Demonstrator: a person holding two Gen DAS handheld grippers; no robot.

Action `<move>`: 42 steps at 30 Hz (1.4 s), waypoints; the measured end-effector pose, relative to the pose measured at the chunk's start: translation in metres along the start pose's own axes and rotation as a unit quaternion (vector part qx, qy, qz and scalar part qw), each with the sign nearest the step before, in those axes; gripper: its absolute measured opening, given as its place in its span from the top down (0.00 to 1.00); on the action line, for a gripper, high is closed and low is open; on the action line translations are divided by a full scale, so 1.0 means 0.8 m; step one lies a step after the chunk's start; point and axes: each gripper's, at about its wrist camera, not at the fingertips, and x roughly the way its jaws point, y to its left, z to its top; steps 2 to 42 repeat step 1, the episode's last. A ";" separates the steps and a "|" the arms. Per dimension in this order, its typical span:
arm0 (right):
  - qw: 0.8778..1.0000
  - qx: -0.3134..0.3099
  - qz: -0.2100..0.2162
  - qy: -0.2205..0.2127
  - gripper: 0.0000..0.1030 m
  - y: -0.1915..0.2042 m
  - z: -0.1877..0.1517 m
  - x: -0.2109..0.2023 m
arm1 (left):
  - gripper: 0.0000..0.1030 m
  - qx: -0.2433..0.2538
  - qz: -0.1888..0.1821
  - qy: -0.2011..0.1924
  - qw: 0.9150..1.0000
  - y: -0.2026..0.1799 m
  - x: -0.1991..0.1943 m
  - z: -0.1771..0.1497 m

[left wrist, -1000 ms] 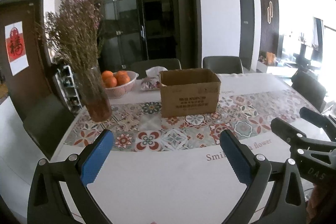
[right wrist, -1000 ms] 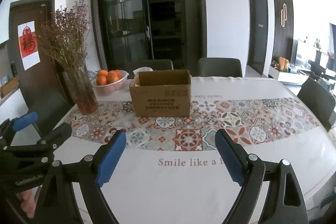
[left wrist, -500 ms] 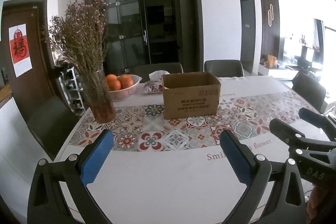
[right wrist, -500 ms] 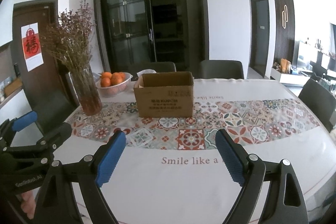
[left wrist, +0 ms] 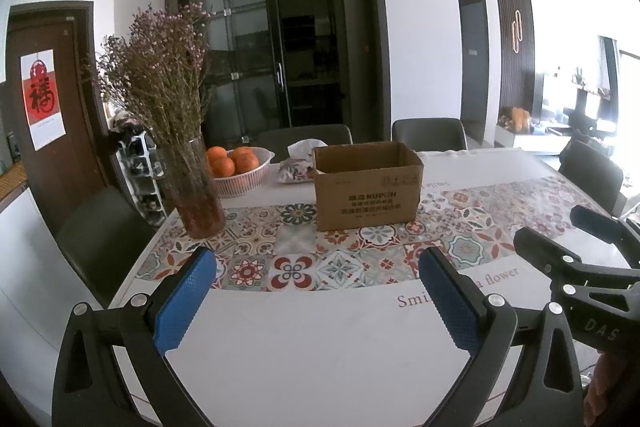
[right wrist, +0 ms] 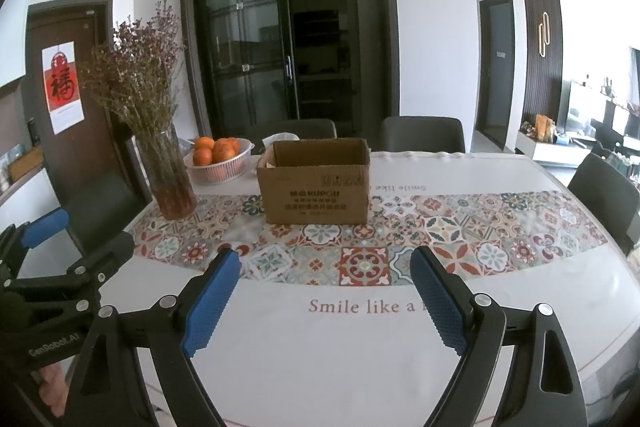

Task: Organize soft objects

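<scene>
An open brown cardboard box stands upright on the patterned strip of the table. Behind its left corner lies a floral tissue pouch with white tissue sticking up. My left gripper hovers over the near white part of the table, open, with nothing between its blue pads. My right gripper hangs beside it to the right, open as well and holding nothing. Each gripper shows at the edge of the other's view: the right gripper, the left gripper. The box's inside is hidden.
A glass vase of dried flowers stands at the left of the table. A white basket of oranges sits behind the vase. Dark chairs ring the table, and dark glass doors fill the back wall.
The left gripper has drifted a little, so the vase and box sit slightly lower in its view. Both grippers stay open, and nothing on the table has moved.
</scene>
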 end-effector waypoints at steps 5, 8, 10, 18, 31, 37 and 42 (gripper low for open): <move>1.000 0.000 0.000 0.000 0.14 0.000 0.000 0.000 | 0.00 0.000 0.000 0.000 1.000 0.000 0.000 0.000; 1.000 0.000 0.000 0.000 0.14 0.000 0.000 0.000 | 0.00 0.000 0.000 0.000 1.000 0.000 0.000 0.000; 1.000 0.000 0.000 0.000 0.14 0.000 0.000 0.000 | 0.00 0.000 0.000 0.000 1.000 0.000 0.000 0.000; 1.000 0.000 0.000 0.000 0.14 0.000 0.000 0.000 | 0.00 0.000 0.000 0.000 1.000 0.000 0.000 0.000; 1.000 0.000 0.000 0.000 0.14 0.000 0.000 0.000 | 0.00 0.000 0.000 0.000 1.000 0.000 0.000 0.000; 1.000 0.000 0.000 0.000 0.14 0.000 0.000 0.000 | 0.00 0.000 0.000 0.000 1.000 0.000 0.000 0.000; 1.000 0.000 0.000 0.000 0.14 0.000 0.000 0.000 | 0.00 0.000 0.000 0.000 1.000 0.000 0.000 0.000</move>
